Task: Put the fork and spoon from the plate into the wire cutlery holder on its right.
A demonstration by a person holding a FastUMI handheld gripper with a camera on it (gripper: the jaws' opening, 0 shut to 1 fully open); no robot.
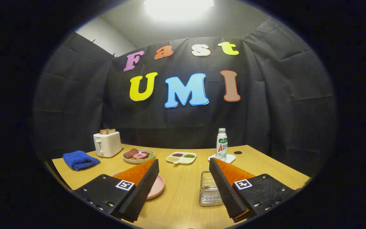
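The round pink plate (159, 186) sits on the pale wooden table (183, 194), half hidden behind the left finger; fork and spoon can't be made out. To its right, the silver wire cutlery holder (209, 192) stands just beside the right finger. The gripper (184, 168) hangs wide apart, holding nothing. Beyond sit a divided white snack tray (181, 157), a white-capped bottle (221, 144), a cream toaster (107, 143) and a blue cloth (80, 160).

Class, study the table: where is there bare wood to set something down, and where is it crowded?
Bare wood runs between the open gripper, from the pink plate to the wire cutlery holder. More lies between the blue cloth and that plate. The far side is crowded: toaster, food plate, divided dish, bottle.
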